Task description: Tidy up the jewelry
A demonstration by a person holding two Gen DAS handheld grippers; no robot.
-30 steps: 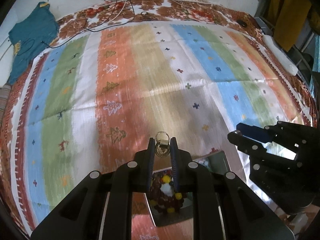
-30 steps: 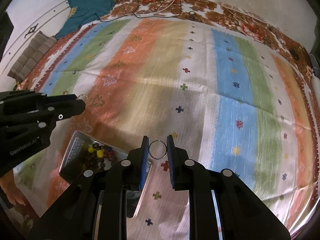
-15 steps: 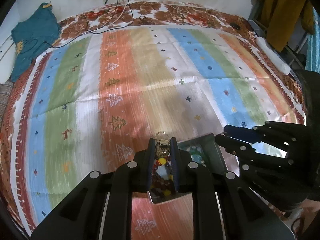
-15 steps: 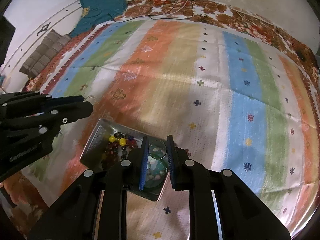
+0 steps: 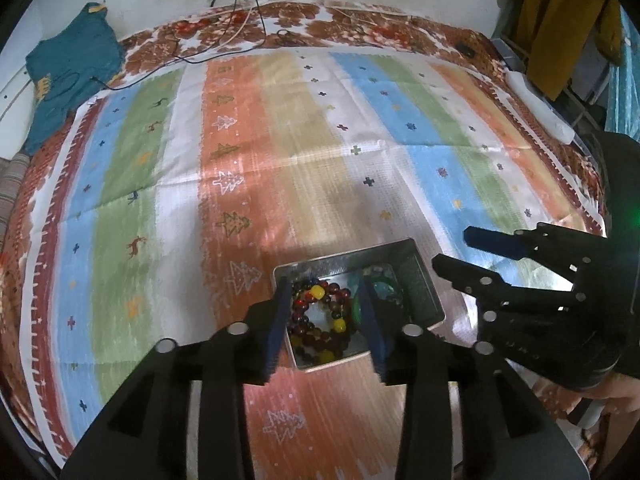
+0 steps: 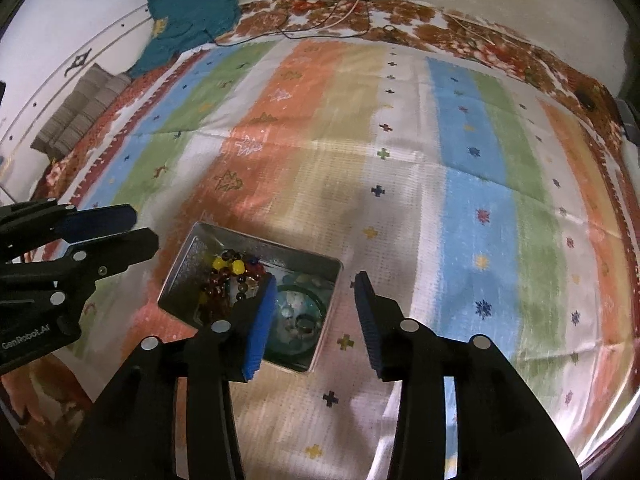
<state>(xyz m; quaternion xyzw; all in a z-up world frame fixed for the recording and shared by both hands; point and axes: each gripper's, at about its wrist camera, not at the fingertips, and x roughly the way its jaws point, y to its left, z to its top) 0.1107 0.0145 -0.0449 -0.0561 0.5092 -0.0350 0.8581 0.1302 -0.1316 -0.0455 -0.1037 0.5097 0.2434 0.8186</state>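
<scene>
A shiny metal tin lies open on the striped cloth. It holds a dark beaded bracelet with yellow beads and greenish jewelry. A small ring lies among the green pieces. My left gripper is open and empty just above the tin. My right gripper is open and empty over the tin's right end. Each gripper shows in the other's view: the right one, the left one.
The striped cloth covers a floral mat. A teal garment and cables lie at the far edge. A folded grey cloth lies far left. A yellow garment hangs far right.
Both grippers have opened over the tin. The gold rings held by the left and the thin hoop held by the right are gone from the fingers. Both moved closer over the tin.
</scene>
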